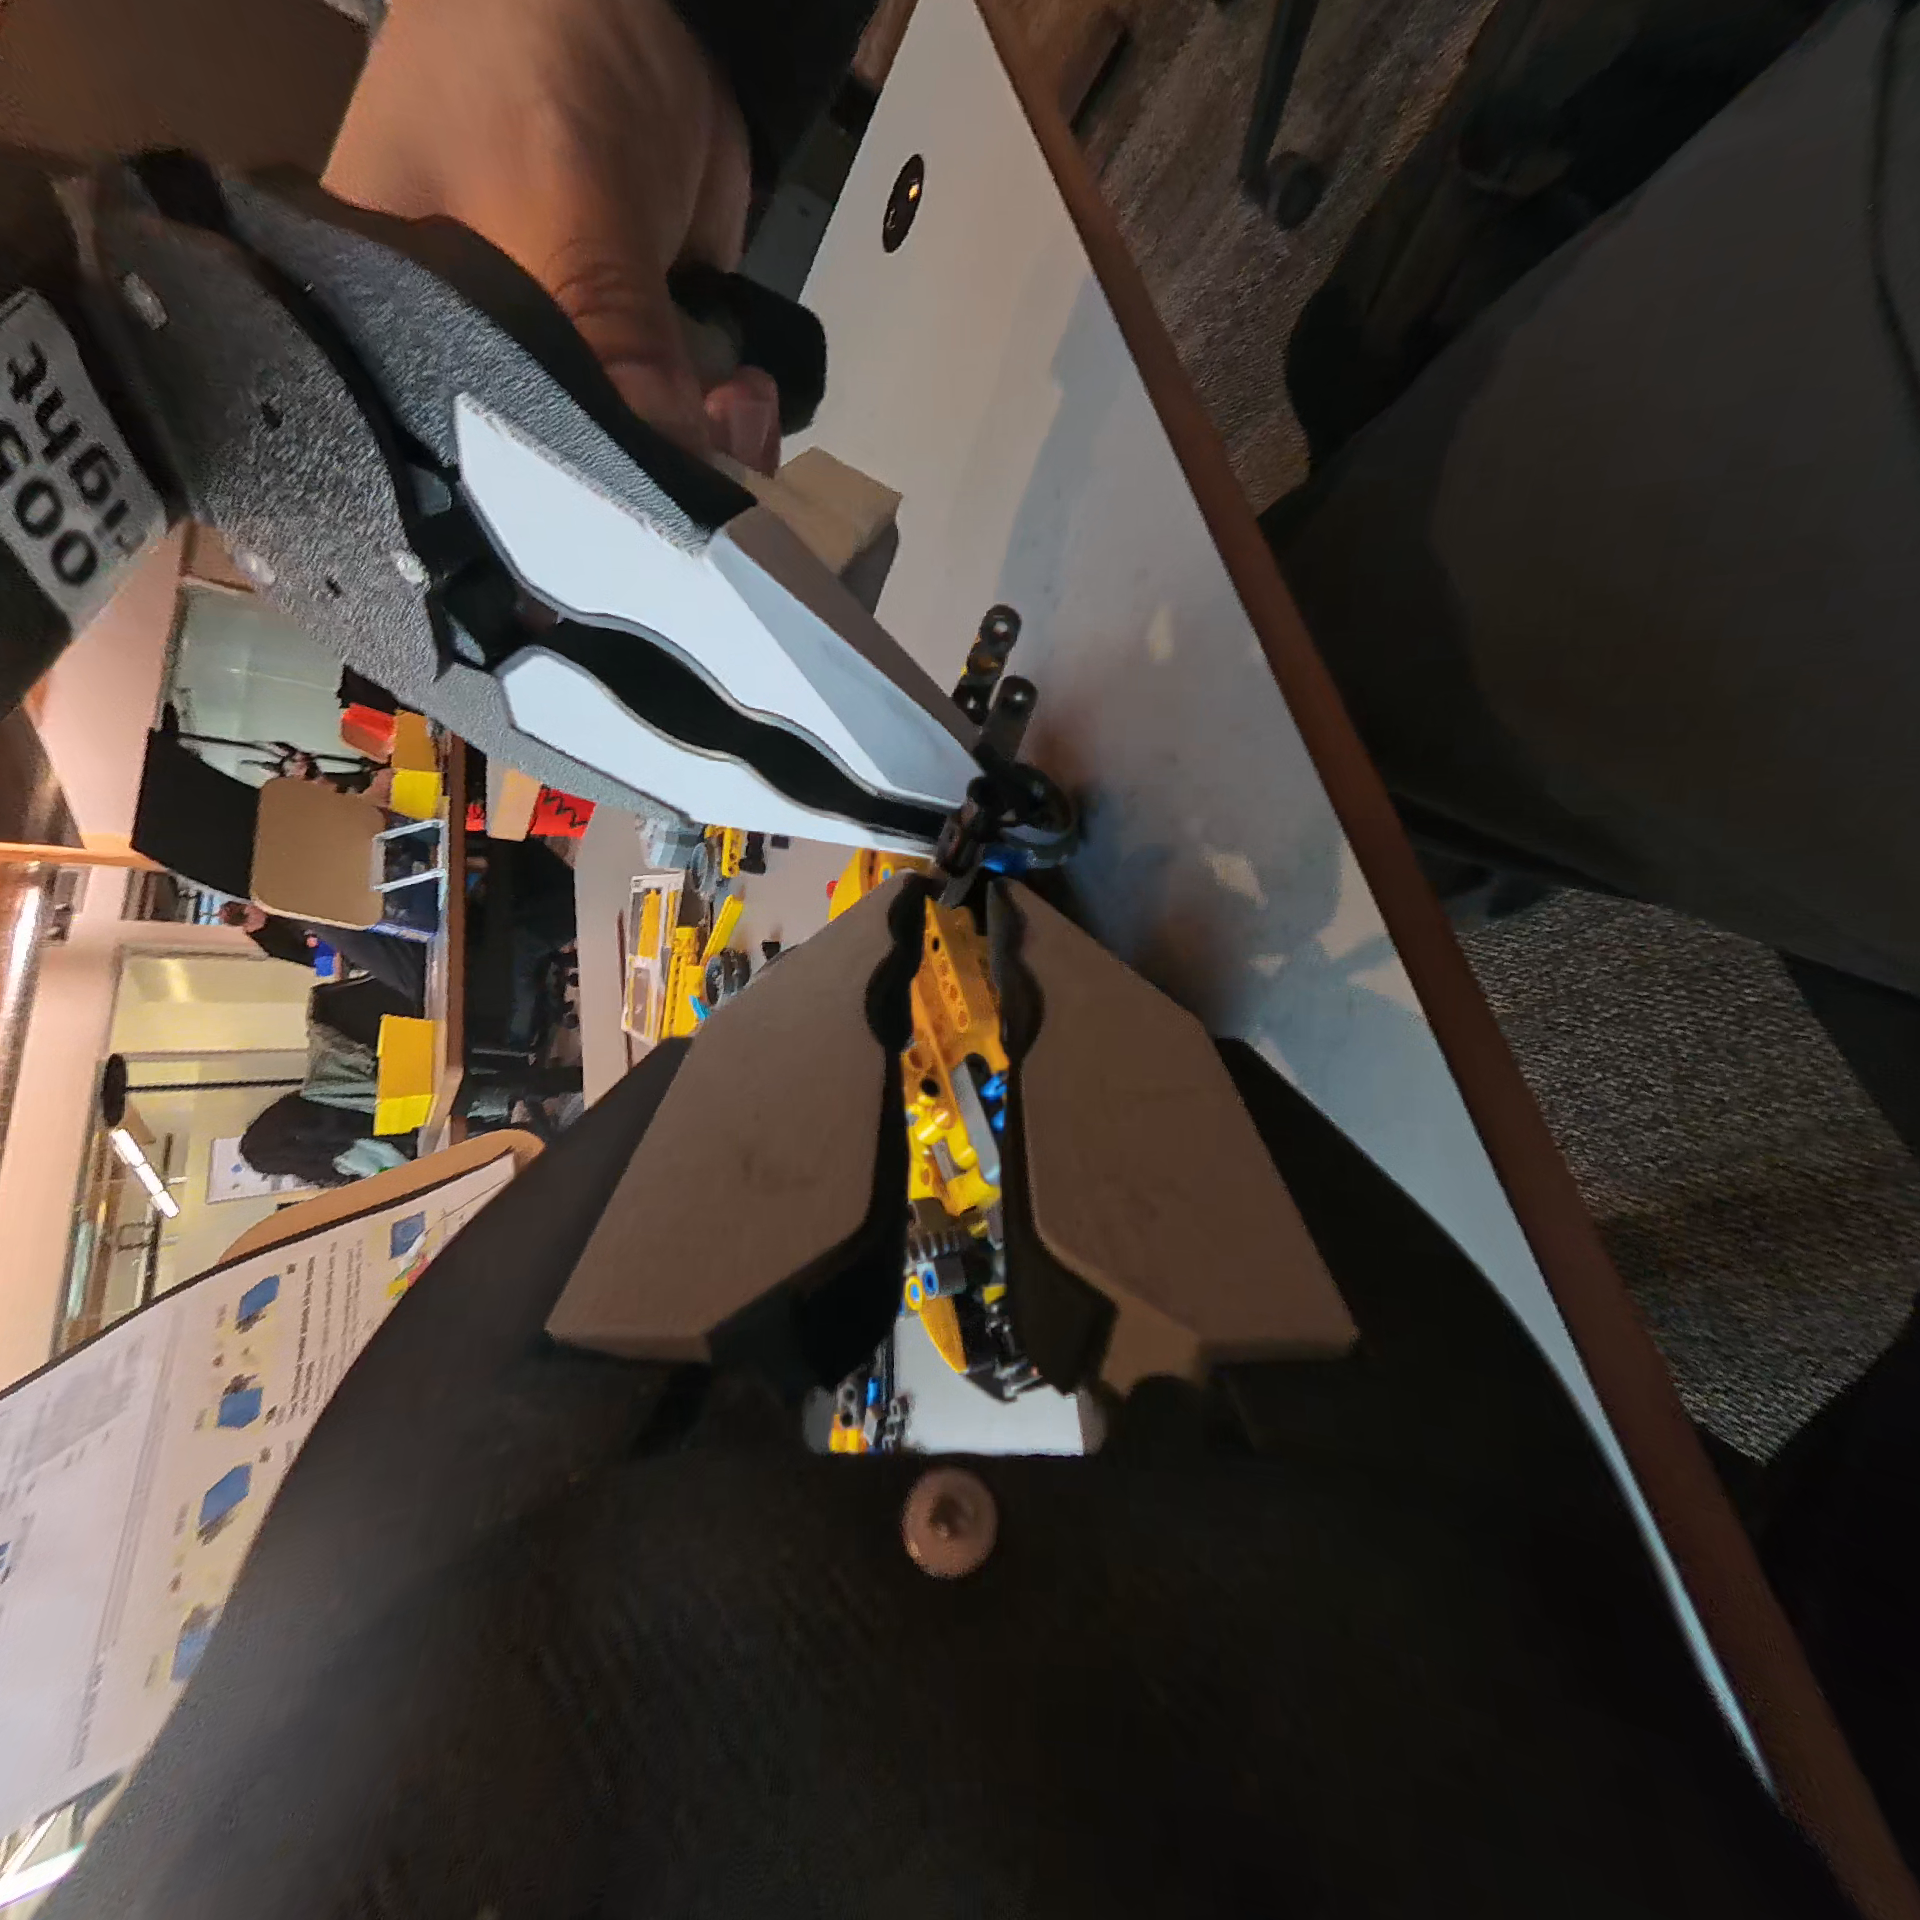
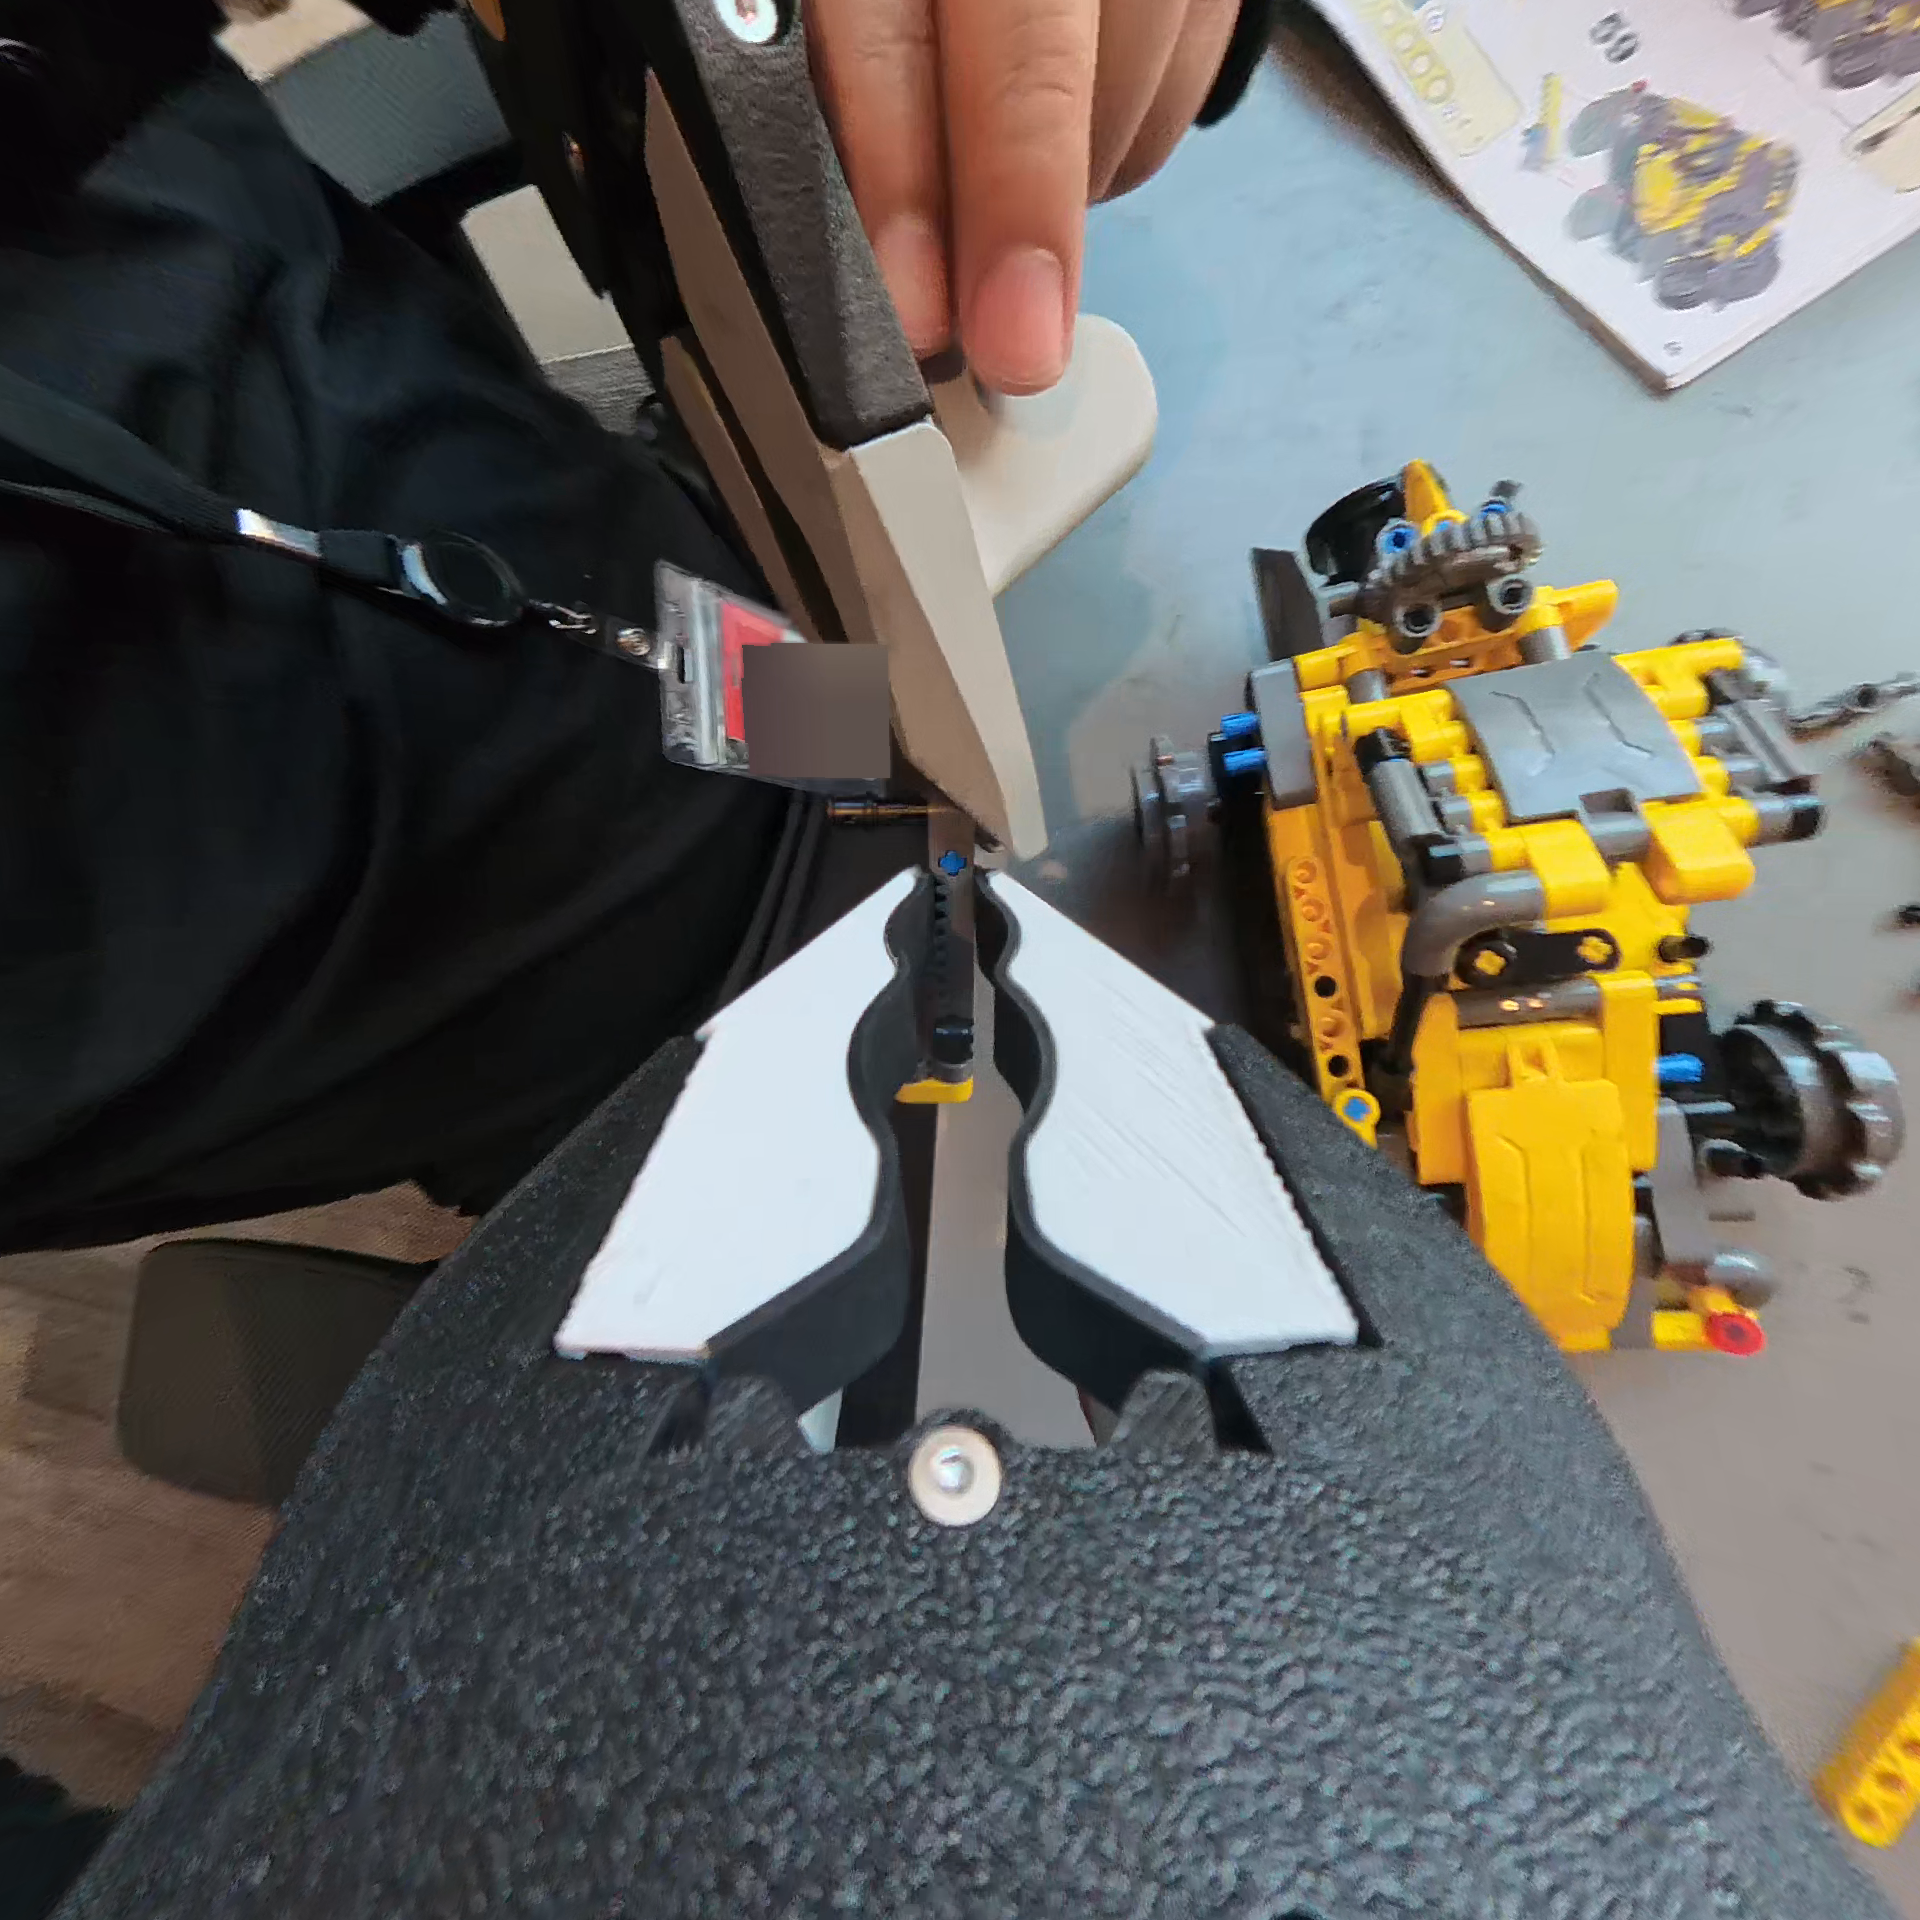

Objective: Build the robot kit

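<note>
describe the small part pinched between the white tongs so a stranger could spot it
Start at the big yellow brick vehicle on the grey table. To its left, the white right tongs close on a thin dark toothed strip. Unlike the loose pieces around, it has a blue cross-shaped pin near its tip and a yellow piece at its near end.

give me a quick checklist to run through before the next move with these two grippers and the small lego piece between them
1. Right gripper shut on the small black toothed piece: ok, white fingers close on both sides.
2. Left gripper tip meets the same piece at its blue pin end: ok, touching; whether it grips it, cannot tell.
3. Black pin seated in the piece: cannot tell.
4. Yellow vehicle model apart from both grippers: ok, lying on the table to the right.
5. Badge on lanyard clear of the tips: not ok, hanging close beside them.
</note>
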Demonstrator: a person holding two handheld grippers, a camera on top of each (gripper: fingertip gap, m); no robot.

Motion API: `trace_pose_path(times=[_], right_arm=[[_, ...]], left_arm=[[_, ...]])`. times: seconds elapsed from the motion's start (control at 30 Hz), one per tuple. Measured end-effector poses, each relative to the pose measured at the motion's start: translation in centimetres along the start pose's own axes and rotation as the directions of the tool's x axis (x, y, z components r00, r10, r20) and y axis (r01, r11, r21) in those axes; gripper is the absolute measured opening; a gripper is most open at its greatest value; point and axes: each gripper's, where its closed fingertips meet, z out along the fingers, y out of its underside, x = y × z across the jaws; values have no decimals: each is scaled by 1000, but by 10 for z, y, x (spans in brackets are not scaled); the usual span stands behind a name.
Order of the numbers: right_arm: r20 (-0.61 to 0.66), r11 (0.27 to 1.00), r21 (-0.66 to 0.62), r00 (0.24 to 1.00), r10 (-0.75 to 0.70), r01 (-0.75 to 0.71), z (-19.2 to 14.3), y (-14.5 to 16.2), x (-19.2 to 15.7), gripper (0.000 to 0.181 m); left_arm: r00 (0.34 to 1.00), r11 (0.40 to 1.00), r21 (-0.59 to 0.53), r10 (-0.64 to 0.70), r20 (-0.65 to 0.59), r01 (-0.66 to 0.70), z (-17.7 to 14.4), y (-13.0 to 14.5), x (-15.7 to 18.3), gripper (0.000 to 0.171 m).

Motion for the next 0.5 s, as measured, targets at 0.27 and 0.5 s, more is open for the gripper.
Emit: trace_pose_path(times=[0.27,0.5], right_arm=[[97,998,-56,995,30,-25,5,3,0,7],[-143,997,-60,989,30,-38,8,6,37,11]], left_arm=[[999,999,-41,22,-35,-24,4,8,5,4],[952,945,-119,-305,17,304,17,39,6,4]])
